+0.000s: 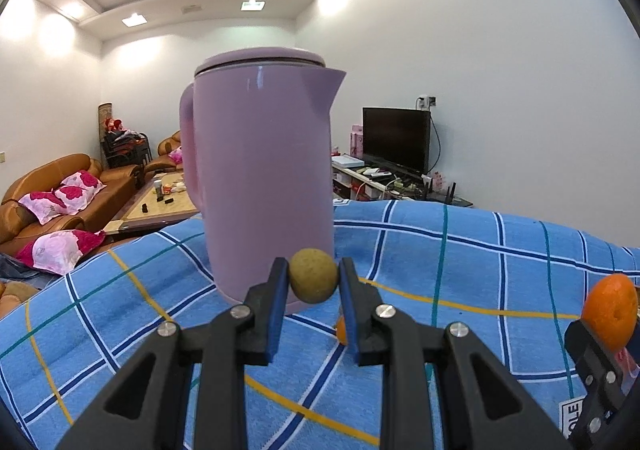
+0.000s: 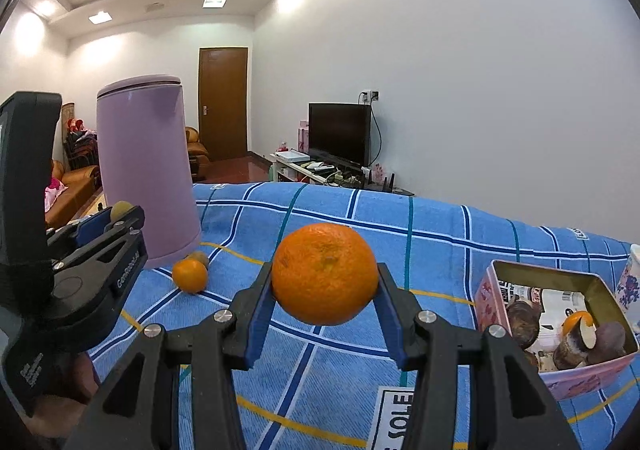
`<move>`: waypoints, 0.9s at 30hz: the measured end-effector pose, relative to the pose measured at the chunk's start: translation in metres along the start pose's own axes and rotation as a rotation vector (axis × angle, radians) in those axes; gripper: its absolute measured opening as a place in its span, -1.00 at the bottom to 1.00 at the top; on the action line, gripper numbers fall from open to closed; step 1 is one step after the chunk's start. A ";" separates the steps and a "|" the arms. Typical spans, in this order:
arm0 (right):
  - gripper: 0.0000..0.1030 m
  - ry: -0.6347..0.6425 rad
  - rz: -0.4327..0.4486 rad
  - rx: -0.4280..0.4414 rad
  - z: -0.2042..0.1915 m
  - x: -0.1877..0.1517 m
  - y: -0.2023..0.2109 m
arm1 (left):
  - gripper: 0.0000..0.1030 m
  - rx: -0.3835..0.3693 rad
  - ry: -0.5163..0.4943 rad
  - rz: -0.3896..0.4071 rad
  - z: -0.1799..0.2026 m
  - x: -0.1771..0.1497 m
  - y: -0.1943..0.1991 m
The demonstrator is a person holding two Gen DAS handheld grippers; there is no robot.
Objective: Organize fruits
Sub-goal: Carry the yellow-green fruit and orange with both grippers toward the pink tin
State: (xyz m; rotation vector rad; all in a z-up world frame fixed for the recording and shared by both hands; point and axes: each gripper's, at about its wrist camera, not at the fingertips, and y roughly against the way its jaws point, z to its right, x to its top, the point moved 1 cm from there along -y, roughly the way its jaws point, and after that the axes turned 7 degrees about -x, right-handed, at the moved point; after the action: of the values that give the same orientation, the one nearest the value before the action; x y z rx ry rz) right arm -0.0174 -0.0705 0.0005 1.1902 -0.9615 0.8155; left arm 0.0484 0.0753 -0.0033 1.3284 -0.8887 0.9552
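Now you are holding the big orange (image 2: 325, 274) above the blue cloth (image 2: 440, 246), your right claw (image 2: 325, 292) squeezing its round, slippery middle. Your left claw (image 1: 314, 282) is pinching the small, light brown fruit (image 1: 313, 275) beside the purple kettle (image 1: 264, 177).

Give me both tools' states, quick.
Left tool: shut on the small yellow-green fruit.
Right tool: shut on the orange.
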 end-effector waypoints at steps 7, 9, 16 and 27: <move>-0.04 -0.015 -0.010 -0.005 0.007 -0.001 0.002 | -0.48 -0.019 -0.011 0.014 0.000 -0.001 0.005; -0.04 -0.019 -0.015 -0.007 0.009 -0.002 0.002 | -0.48 -0.028 -0.013 0.015 0.002 -0.002 0.007; -0.04 -0.024 -0.019 -0.010 0.015 -0.006 0.006 | -0.48 -0.049 -0.009 0.015 0.004 -0.002 0.010; -0.04 0.000 -0.010 -0.016 0.016 -0.009 0.012 | -0.48 -0.073 -0.022 0.024 0.010 -0.003 0.018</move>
State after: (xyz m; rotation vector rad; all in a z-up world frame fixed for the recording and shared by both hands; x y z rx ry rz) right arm -0.0347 -0.0841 -0.0013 1.1803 -0.9597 0.7990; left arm 0.0309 0.0648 0.0009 1.2702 -0.9498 0.9199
